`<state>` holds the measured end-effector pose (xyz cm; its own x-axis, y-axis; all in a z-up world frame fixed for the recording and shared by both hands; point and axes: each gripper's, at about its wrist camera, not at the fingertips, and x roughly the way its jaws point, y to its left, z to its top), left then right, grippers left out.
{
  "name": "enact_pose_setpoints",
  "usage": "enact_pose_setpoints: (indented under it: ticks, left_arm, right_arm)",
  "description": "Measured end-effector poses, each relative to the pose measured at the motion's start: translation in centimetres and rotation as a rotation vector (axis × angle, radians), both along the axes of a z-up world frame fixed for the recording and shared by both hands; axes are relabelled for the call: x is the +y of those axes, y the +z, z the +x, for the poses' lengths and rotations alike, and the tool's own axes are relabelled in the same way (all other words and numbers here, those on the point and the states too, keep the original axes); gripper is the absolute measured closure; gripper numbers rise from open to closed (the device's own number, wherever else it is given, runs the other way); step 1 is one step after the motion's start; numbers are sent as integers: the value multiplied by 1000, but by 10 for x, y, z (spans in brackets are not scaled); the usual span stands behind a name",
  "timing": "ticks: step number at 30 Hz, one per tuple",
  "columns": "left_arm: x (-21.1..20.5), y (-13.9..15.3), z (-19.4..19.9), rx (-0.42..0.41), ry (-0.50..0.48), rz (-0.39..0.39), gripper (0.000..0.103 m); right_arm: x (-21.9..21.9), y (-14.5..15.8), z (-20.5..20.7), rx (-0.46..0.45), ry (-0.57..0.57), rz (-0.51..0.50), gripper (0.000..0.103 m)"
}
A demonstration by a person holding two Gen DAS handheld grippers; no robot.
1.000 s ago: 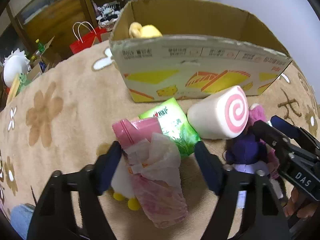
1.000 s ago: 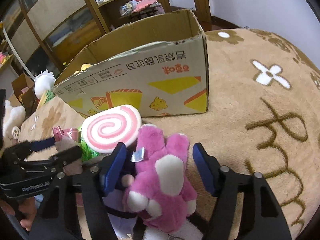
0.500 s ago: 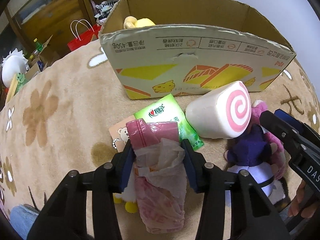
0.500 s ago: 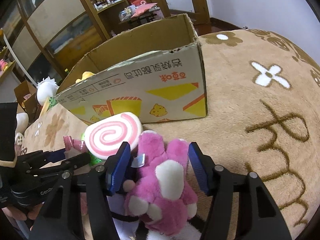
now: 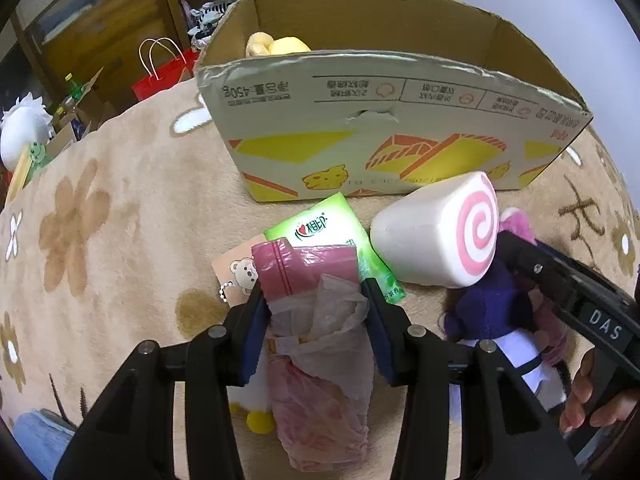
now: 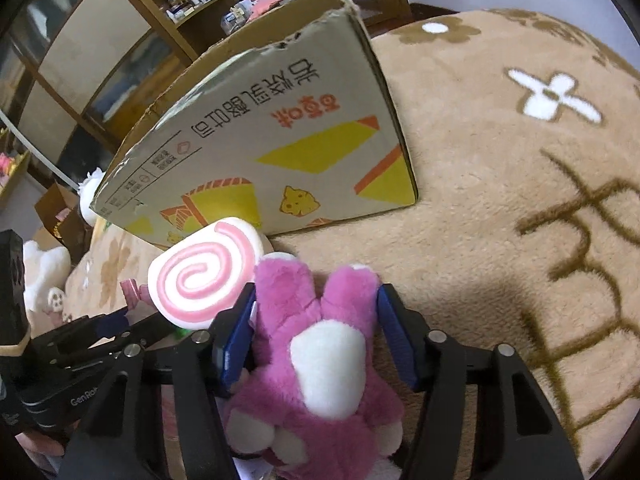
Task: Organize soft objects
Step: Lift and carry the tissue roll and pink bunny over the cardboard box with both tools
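Observation:
My left gripper [image 5: 316,300] is shut on a pink tissue pack [image 5: 316,320] with crumpled tissue sticking out, low over the blanket. My right gripper [image 6: 314,328] is shut on a pink plush toy [image 6: 320,368]. A white swirl-roll plush [image 5: 436,232] lies between them, also in the right wrist view [image 6: 200,276]. A green tissue pack [image 5: 340,236] lies beside it. A purple doll [image 5: 492,312] lies under the right gripper. The open cardboard box [image 5: 392,128] stands behind, with a yellow plush [image 5: 276,46] inside.
A brown flower-pattern blanket [image 6: 500,200] covers the surface. A bear tag [image 5: 236,272] and a white plush with yellow feet [image 5: 256,408] lie under the left gripper. A red bag [image 5: 164,76] and wooden cabinets [image 6: 100,40] stand beyond.
Both grippers have closed: the left on the pink tissue pack, the right on the pink plush. Both have moved slightly closer to the box.

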<state>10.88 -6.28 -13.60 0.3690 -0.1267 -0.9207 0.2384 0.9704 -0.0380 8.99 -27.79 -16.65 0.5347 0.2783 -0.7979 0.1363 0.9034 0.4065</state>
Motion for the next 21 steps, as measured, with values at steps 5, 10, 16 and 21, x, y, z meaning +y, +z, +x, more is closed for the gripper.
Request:
enact_pose_setpoints:
  ticks: [5,10,16,21]
  left_arm:
    - [6,3,-1,-12,7,-30,60]
    - [15,11,-4,-42,26,-48,60]
    - [22,23,-1,-93,42,-54,60]
    - [25,33,-3,-149,61,-51,60]
  right_arm:
    - [8,6,-2,-23,26,-55,51]
    - [14,19,-5,-72,31,-134,52]
    - [15,33,-13,-120,30,-160,52]
    - [11,51,-24,-189,-2,-172,52]
